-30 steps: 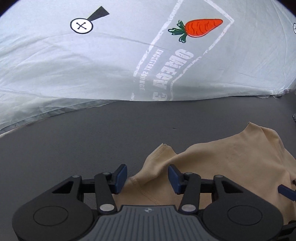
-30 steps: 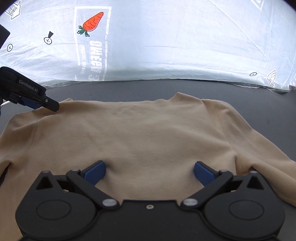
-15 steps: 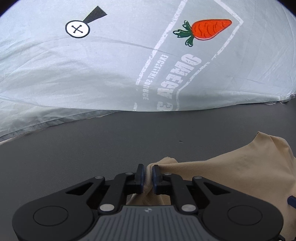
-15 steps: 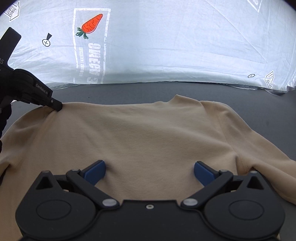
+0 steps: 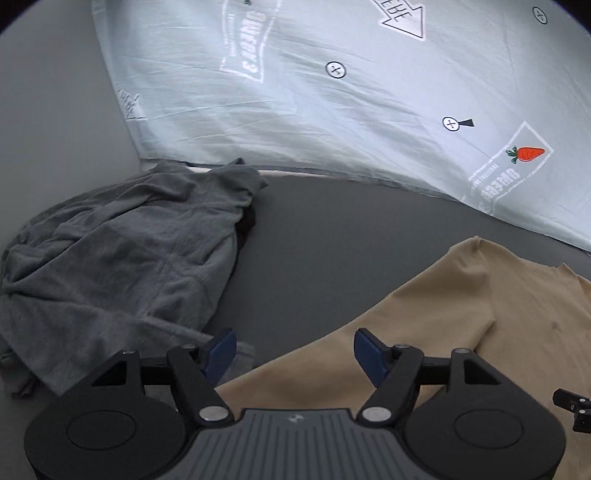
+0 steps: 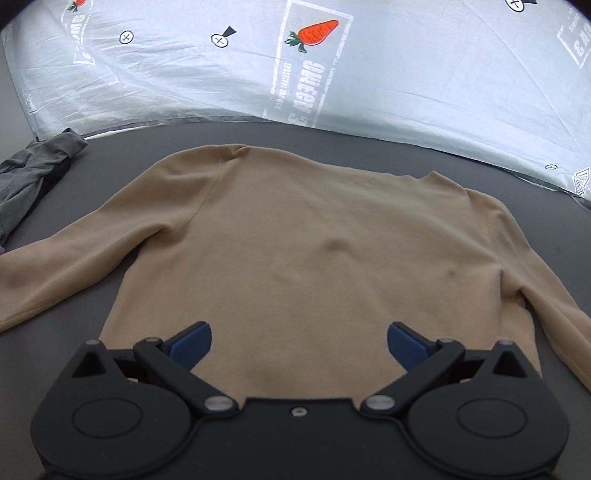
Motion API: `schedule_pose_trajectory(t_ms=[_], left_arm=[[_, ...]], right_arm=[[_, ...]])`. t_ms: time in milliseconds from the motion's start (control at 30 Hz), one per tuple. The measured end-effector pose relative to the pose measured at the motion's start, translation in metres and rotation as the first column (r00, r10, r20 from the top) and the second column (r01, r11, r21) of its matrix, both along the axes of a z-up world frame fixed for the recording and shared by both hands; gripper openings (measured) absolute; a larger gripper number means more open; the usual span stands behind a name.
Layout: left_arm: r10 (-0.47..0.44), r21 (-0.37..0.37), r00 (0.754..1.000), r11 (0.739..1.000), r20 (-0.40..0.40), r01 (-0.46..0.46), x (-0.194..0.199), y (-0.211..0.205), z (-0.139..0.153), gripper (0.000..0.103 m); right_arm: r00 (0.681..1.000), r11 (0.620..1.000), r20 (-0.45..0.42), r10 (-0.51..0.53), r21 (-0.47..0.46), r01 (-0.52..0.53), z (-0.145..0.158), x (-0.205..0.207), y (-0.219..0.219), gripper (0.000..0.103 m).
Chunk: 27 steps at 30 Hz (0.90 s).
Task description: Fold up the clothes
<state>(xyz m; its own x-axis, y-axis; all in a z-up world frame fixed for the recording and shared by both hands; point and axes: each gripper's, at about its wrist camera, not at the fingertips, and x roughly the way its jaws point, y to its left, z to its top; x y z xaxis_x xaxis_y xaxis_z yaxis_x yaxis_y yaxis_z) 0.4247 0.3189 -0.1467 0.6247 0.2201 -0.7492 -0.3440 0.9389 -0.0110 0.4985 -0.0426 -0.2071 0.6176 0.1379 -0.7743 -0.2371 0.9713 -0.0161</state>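
Observation:
A tan long-sleeved shirt [image 6: 325,243] lies spread flat on the dark table [image 6: 369,155], collar at the far side, both sleeves out to the sides. My right gripper [image 6: 299,341] is open and empty, just above the shirt's near hem. My left gripper [image 5: 294,350] is open and empty above the shirt's left sleeve [image 5: 424,314], which runs under it toward the lower left. A tip of the right gripper shows at the right edge of the left wrist view [image 5: 572,404].
A crumpled grey garment [image 5: 118,258] lies heaped at the table's left; its edge also shows in the right wrist view [image 6: 33,173]. A pale printed sheet with a carrot logo [image 6: 317,33] hangs behind the table's far edge.
My left gripper let go of the shirt's shoulder, opened, and swung back left over the sleeve. The shirt now lies flatter with the left sleeve spread out. The right gripper stayed open.

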Motion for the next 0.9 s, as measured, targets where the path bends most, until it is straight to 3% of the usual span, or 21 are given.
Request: schedule_pose_trajectory(t_ms=[100, 200, 267, 300, 533, 567, 633, 667, 700, 800, 900], left_arm=[[0.175, -0.056, 0.984, 0.983, -0.024, -0.176, -0.054, 0.038, -0.011, 0.078], [0.275, -0.222, 0.962, 0.937, -0.007, -0.269, -0.085, 0.066, -0.023, 0.078], [0.325, -0.317, 0.946, 0.897, 0.002, -0.308, -0.101, 0.081, -0.03, 0.078], [0.328, -0.344, 0.945, 0.889, 0.015, -0.303, -0.102, 0.084, -0.033, 0.078], [0.311, -0.353, 0.95, 0.888, -0.009, -0.294, -0.086, 0.089, -0.054, 0.075], [0.309, -0.342, 0.951, 0.892, -0.014, -0.295, -0.085, 0.087, -0.055, 0.07], [0.309, -0.29, 0.951, 0.908, -0.028, -0.304, -0.083, 0.081, -0.055, 0.03], [0.305, -0.298, 0.952, 0.906, -0.026, -0.299, -0.083, 0.08, -0.054, 0.014], [0.302, -0.306, 0.953, 0.905, -0.025, -0.294, -0.084, 0.08, -0.053, 0.006], [0.294, -0.39, 0.955, 0.884, 0.039, -0.256, -0.087, 0.077, -0.036, 0.006], [0.215, -0.394, 0.971, 0.905, 0.105, -0.158, -0.081, 0.05, -0.002, 0.006]], right_arm=[[0.995, 0.997, -0.071, 0.076, 0.02, -0.075, -0.007, -0.038, 0.021, 0.103], [0.976, 0.985, -0.142, 0.165, -0.019, -0.169, -0.014, -0.066, 0.041, 0.103], [0.967, 0.975, -0.146, 0.208, -0.045, -0.217, -0.012, -0.076, 0.051, 0.103], [0.967, 0.974, -0.142, 0.213, -0.049, -0.221, -0.01, -0.079, 0.054, 0.103], [0.974, 0.98, -0.148, 0.169, -0.077, -0.182, -0.006, -0.098, 0.063, 0.103], [0.975, 0.981, -0.153, 0.158, -0.084, -0.172, -0.006, -0.1, 0.062, 0.103], [0.977, 0.984, -0.163, 0.135, -0.097, -0.152, -0.006, -0.104, 0.06, 0.103], [0.979, 0.984, -0.17, 0.115, -0.118, -0.136, -0.007, -0.103, 0.059, 0.103], [0.981, 0.982, -0.172, 0.094, -0.144, -0.119, -0.008, -0.101, 0.059, 0.103], [0.988, 0.985, -0.149, 0.027, -0.163, -0.052, -0.005, -0.093, 0.051, 0.103], [0.991, 0.989, -0.13, -0.042, -0.147, 0.023, 0.002, -0.089, 0.038, 0.103]])
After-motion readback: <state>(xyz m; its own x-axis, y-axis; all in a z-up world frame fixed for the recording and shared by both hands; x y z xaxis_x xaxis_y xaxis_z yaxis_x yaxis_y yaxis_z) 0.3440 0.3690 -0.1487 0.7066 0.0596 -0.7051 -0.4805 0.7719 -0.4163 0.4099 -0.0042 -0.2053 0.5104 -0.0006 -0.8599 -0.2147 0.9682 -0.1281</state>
